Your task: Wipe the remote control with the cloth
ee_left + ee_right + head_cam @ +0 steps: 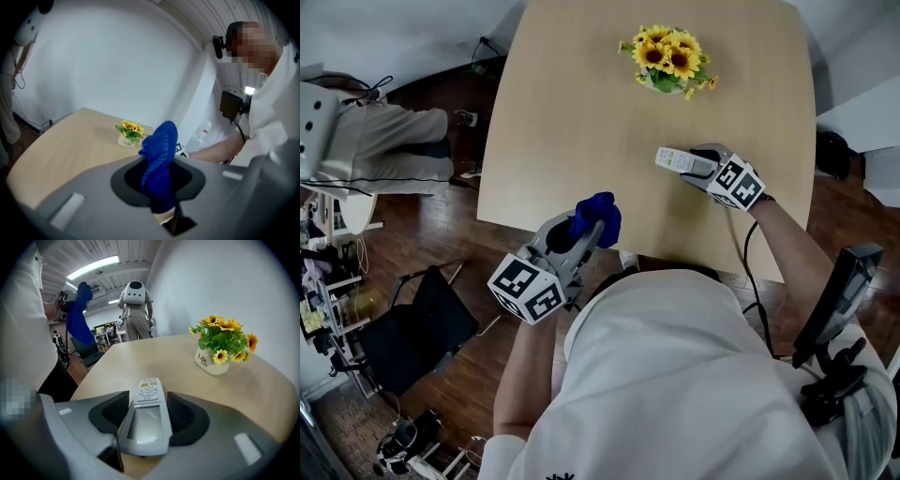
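The right tool (pixel 146 409) is clenched on the remote control (pixel 143 426). Its jaws press the two long sides, and the button end points away over the bench (pixel 581 122). The left tool (pixel 160 182) grasps the blue cloth (pixel 160 147), bunched upright between its jaws, near the bench's front edge. A pot of sunflowers (pixel 671 62) stands at the far side.

The white flower pot (pixel 209 363) on the counter (pixel 140 357) bears the word "Life" in dark letters, with a second, smaller "Life" just below it. The remote control (pixel 146 416) carries small print by its buttons, too fine to read
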A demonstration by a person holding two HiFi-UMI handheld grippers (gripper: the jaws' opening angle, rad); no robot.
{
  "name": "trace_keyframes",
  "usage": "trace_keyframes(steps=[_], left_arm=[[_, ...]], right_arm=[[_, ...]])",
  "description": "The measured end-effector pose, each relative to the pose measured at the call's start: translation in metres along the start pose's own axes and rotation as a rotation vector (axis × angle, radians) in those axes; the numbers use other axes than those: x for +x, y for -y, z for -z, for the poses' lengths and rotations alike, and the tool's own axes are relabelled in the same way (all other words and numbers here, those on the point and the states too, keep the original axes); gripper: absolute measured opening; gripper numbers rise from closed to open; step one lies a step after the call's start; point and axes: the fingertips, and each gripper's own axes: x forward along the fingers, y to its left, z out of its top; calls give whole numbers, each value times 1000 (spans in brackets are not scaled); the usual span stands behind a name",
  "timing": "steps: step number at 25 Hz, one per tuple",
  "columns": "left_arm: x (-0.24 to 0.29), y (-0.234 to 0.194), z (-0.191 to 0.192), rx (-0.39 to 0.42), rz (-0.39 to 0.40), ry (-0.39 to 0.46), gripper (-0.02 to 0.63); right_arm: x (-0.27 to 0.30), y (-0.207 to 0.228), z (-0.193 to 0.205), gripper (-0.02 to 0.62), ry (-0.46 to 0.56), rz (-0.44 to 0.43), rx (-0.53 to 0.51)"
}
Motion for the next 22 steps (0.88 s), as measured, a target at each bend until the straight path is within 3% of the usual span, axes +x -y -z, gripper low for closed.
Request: trace_keyframes(steps=[9, 17, 22], left_arm=[[4, 7, 4, -14, 17, -5, 87], [4, 9, 12, -27, 32, -2, 87], [-1, 6, 15, -36, 35, 3, 87]], right_arm=[[12, 6, 24, 256, -148, 38, -50], [15, 9, 25, 258, -197, 49, -94], [17, 10, 29, 270, -194, 53, -67]])
